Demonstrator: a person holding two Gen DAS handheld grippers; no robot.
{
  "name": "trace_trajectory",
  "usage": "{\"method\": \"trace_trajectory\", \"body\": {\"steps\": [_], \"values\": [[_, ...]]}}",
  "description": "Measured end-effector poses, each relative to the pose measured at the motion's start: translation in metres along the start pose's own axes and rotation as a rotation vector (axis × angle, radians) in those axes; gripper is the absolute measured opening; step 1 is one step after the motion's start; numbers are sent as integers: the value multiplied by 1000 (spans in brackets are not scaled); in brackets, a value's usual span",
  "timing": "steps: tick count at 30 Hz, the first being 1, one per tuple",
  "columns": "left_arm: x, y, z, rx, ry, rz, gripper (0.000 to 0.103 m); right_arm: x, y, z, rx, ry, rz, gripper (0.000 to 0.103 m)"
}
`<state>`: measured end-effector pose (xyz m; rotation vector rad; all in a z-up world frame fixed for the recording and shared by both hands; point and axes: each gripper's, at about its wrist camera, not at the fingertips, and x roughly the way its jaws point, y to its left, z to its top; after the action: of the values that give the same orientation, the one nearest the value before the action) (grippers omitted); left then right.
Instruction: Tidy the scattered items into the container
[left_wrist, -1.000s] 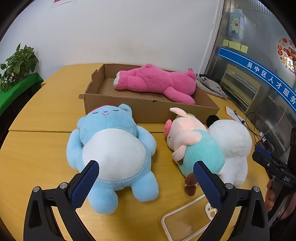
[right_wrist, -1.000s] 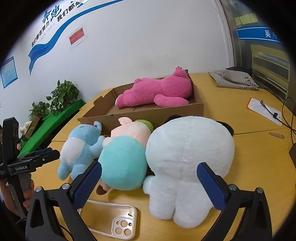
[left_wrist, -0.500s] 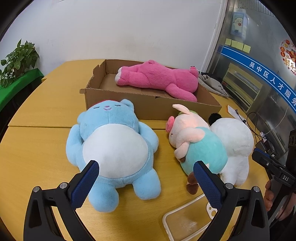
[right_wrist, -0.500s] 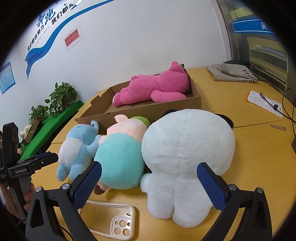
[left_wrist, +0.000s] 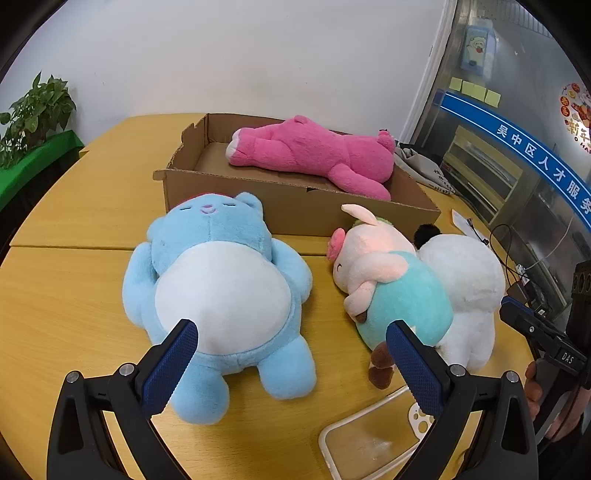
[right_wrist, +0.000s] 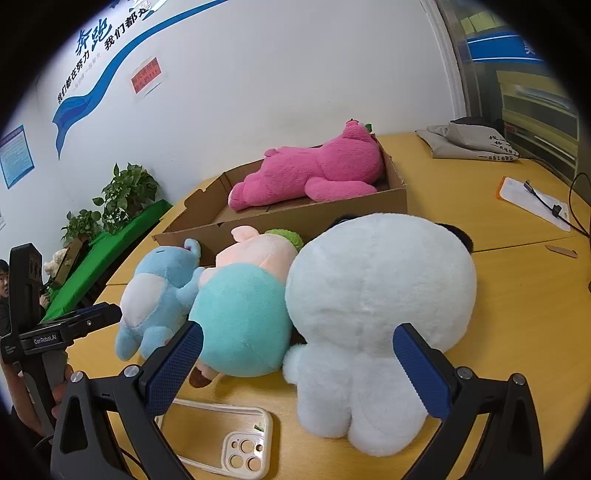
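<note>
Four plush toys are in view. One, a pink bear (left_wrist: 314, 155), lies inside the cardboard box (left_wrist: 295, 206). Three lie on the desk (left_wrist: 74, 229) in front of the box: a blue bear (left_wrist: 221, 291) on its back, a pink-and-teal pig (left_wrist: 391, 280), and a white plush (right_wrist: 380, 306) touching the pig. One clear phone case (right_wrist: 229, 439) lies nearer than the toys. The left tool (left_wrist: 291, 362) and right tool (right_wrist: 295, 365) are both spread wide, holding nothing.

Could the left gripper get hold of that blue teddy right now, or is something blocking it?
Probably yes. The left gripper is open and the blue teddy lies on its back directly ahead on the table, with nothing between them. The pig plush sits apart, off to the side.
</note>
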<state>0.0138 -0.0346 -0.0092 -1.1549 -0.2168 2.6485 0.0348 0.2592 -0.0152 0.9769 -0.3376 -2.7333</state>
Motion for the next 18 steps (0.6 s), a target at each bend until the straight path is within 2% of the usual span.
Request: {"method": "trace_trajectory", "body": {"steps": [18], "values": [[-1,-3,-2,-4,-2,-7,103,-7,-10,-3,22,-12,-11,103]]}}
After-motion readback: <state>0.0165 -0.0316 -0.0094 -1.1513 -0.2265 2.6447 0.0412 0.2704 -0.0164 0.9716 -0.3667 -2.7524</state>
